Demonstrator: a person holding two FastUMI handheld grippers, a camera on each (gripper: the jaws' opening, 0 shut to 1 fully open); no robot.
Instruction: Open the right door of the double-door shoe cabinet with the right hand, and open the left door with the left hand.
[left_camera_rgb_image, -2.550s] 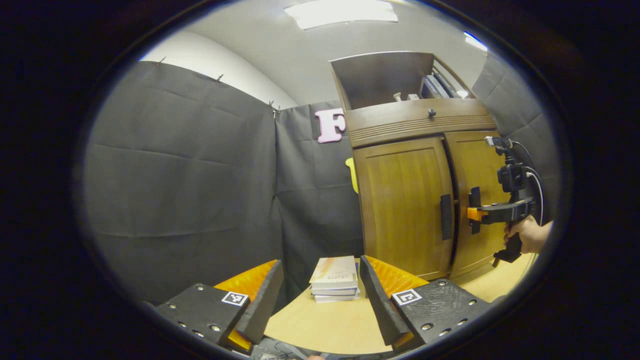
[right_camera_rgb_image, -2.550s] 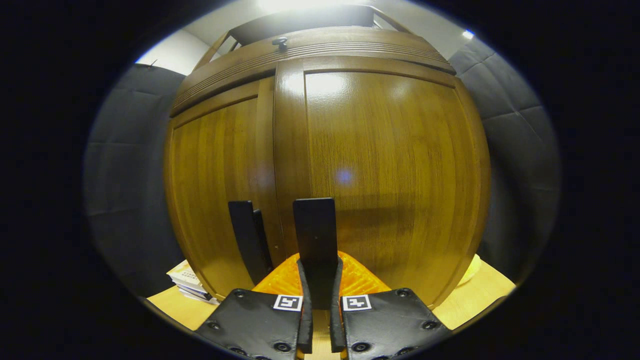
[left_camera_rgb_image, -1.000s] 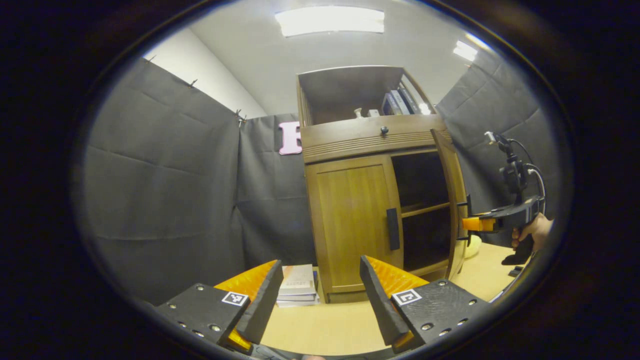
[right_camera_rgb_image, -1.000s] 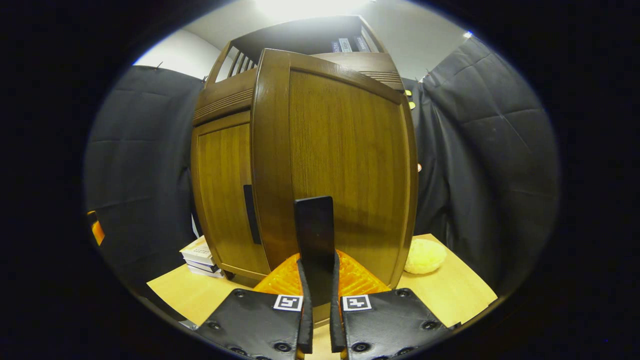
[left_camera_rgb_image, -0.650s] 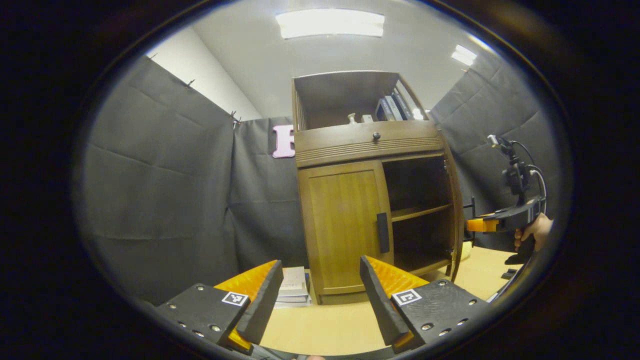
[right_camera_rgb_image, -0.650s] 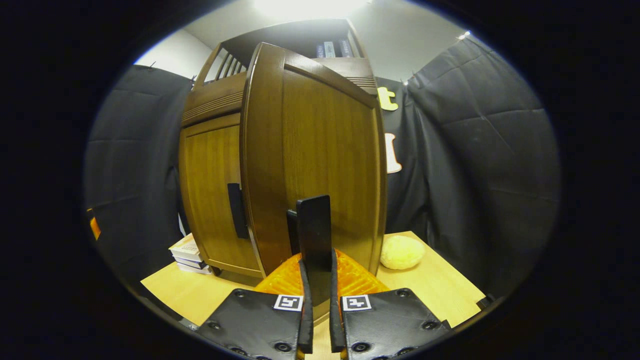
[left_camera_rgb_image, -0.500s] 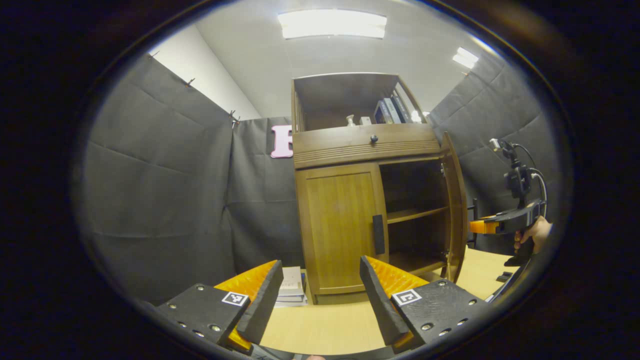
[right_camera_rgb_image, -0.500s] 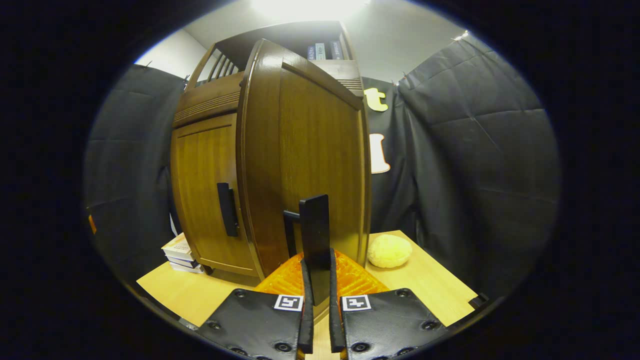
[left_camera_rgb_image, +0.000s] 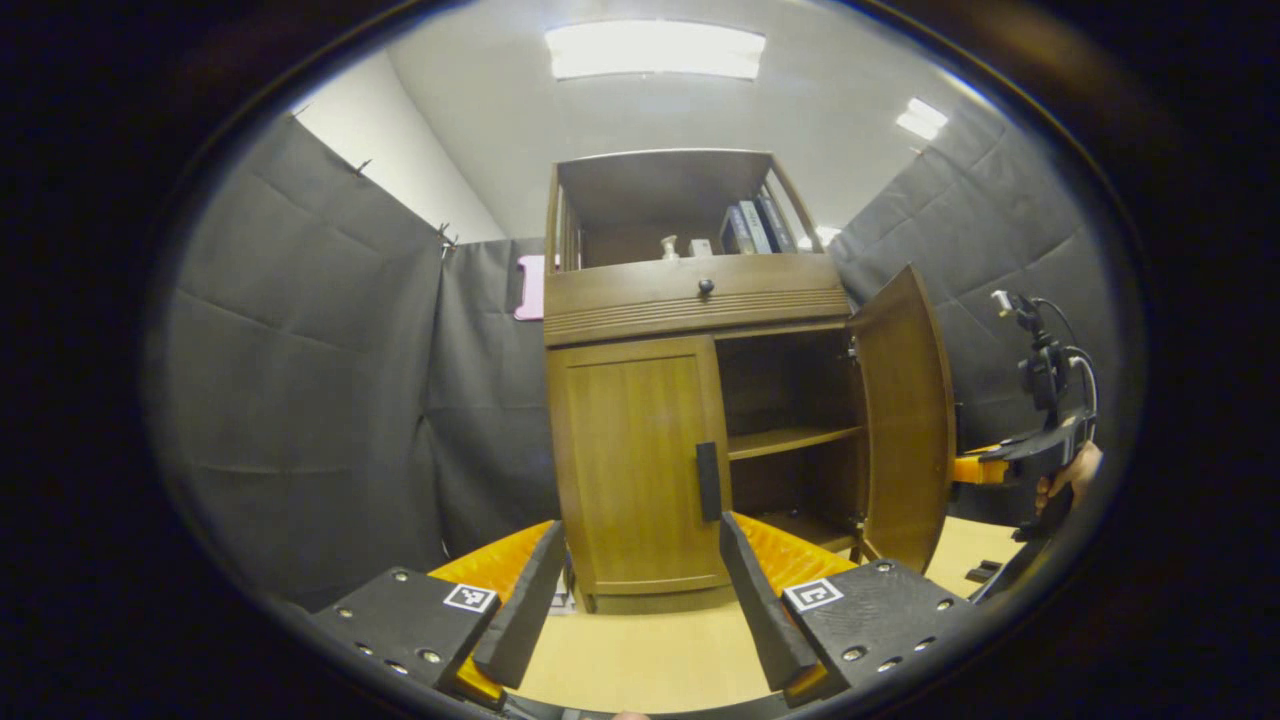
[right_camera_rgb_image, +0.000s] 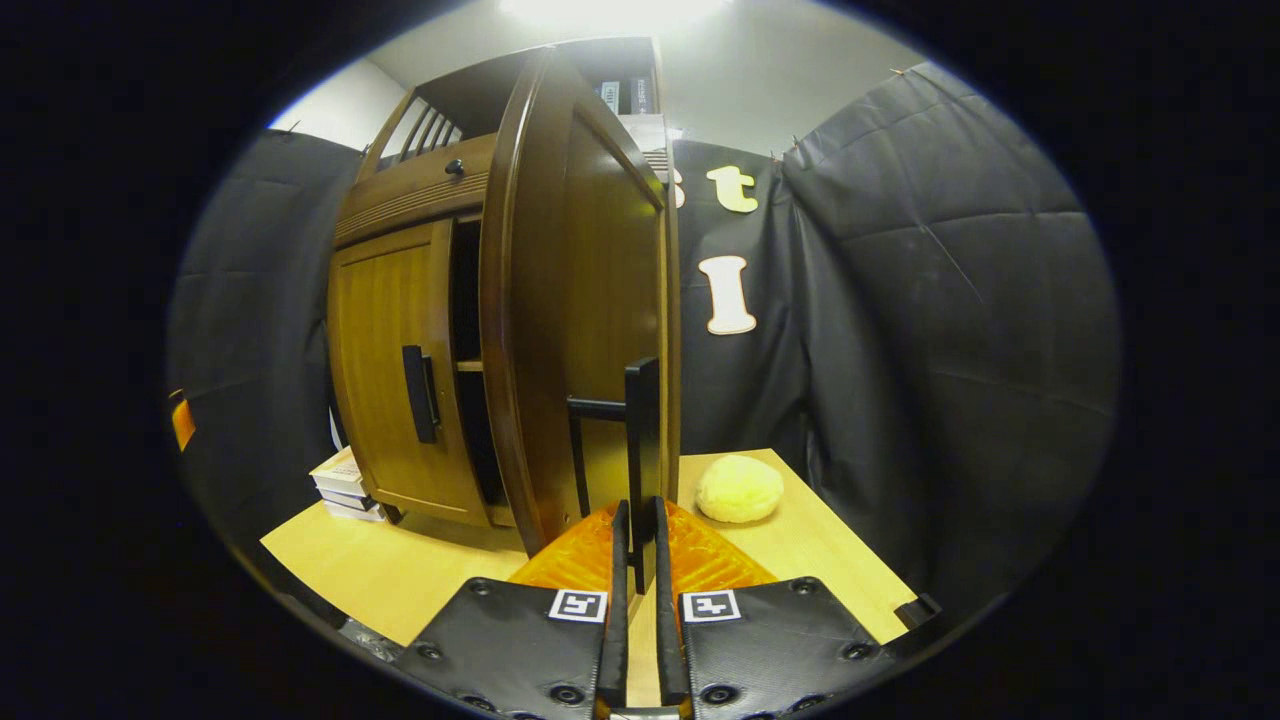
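Note:
The brown wooden shoe cabinet stands on a light wood table. Its left door is closed, with a dark vertical handle at its inner edge. The right door is swung wide open, baring a dark inside with a shelf. My left gripper is open, held back from the left door with nothing between its fingers. In the right gripper view, my right gripper is shut on the right door's handle. A hand holds that gripper beyond the open right door.
A yellow round object lies on the table to the right of the open door. A stack of books sits by the cabinet's left foot. Black cloth walls close in on both sides. Books stand on the top shelf.
The right door has swung from closed to wide open, pulled by my right gripper on its handle. My left gripper has shifted so the left door lies straight ahead of it, still open.

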